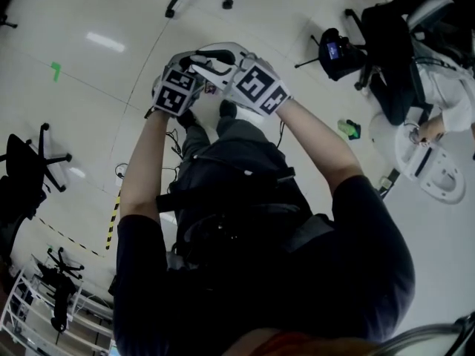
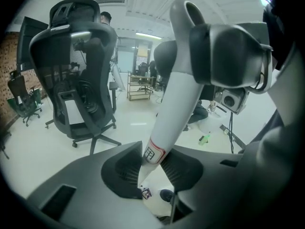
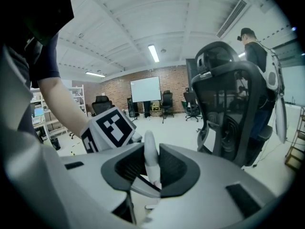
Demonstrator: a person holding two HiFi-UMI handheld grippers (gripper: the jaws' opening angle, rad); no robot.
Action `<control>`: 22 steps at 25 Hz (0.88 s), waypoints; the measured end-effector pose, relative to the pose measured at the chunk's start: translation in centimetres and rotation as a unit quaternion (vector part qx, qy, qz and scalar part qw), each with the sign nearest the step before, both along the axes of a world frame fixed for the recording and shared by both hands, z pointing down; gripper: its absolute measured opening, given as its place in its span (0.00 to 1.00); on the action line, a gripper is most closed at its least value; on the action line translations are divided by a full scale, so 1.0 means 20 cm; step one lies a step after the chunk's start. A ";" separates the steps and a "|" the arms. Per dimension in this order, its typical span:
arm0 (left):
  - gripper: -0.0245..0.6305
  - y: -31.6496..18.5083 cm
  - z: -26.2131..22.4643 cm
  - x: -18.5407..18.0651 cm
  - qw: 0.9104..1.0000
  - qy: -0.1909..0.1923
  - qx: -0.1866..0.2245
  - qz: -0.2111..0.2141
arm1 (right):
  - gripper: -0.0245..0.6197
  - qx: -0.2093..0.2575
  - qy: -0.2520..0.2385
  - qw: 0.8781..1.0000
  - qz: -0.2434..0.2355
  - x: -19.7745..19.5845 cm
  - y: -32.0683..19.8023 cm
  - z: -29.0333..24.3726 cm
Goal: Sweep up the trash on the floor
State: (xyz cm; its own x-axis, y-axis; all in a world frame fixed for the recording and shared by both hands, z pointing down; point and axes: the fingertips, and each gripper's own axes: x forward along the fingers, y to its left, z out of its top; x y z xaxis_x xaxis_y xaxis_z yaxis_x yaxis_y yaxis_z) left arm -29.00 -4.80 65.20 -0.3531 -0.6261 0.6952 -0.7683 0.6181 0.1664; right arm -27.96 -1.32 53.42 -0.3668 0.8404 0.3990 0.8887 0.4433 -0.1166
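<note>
Dark sleeves and the torso of the person wearing the camera fill the lower half of the head view. Both forearms reach forward and meet around a white handle.

The left claw is clamped on the handle. Both ribbed pads press its sides at a red-edged label, and the shaft rises up and to the right from there. The right claw grips the same handle higher up, with its pads tight on either side. Only the handle's rounded tip stands above them. The left claw's marker cube sits just left of the handle in the right gripper view. From the head camera, the two cubes sit side by side over the handle's upper end.

Whatever is fixed to the lower end of the handle is hidden by the claws and the person's body.

The pale floor lies beneath the handle. A small green object lies on it well to the right of the handle. A black office chair stands to the left of the handle in the left gripper view, with someone behind it. A whiteboard hangs on a brick wall far beyond the handle.
</note>
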 end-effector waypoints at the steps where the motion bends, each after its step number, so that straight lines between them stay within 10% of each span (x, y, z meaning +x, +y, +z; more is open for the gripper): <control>1: 0.20 -0.03 -0.01 0.00 1.000 0.000 0.002 0.005 | 0.21 -0.003 -0.001 1.000 0.003 0.00 -0.02 -0.01; 22: 0.18 0.00 -0.10 0.04 0.993 -0.064 -0.079 0.053 | 0.21 -0.037 -0.027 0.998 -0.031 0.04 0.03 -0.12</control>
